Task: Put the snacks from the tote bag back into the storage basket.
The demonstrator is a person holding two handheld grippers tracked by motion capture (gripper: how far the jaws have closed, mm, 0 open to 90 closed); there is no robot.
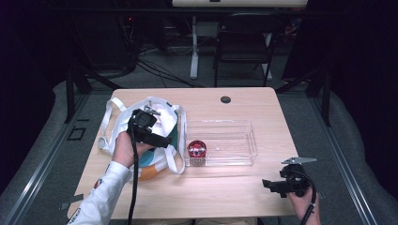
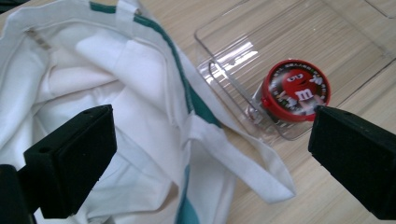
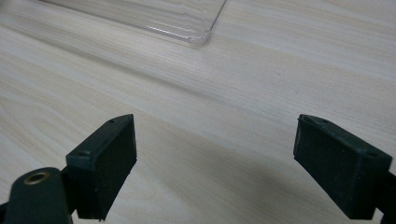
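A white cloth tote bag [image 1: 159, 123] with green trim lies on the left half of the table; its mouth [image 2: 93, 88] gapes below my left gripper [image 2: 210, 154]. That gripper [image 1: 162, 140] hovers over the bag, jaws wide apart, nothing between them. A round red candy tin [image 1: 197, 149] sits in the left end of a clear plastic tray [image 1: 234, 140]; the tin [image 2: 295, 90] lies just beyond the bag's strap [image 2: 233, 154]. My right gripper [image 1: 272, 185] rests low near the table's front right, open and empty, above bare wood [image 3: 210, 116], with the tray's corner [image 3: 201, 37] ahead.
A dark round grommet [image 1: 225, 99] sits near the table's far edge. A folding chair [image 1: 244, 44] and a white table leg [image 1: 194, 51] stand behind the table. Bare wood stretches along the front edge between my two arms.
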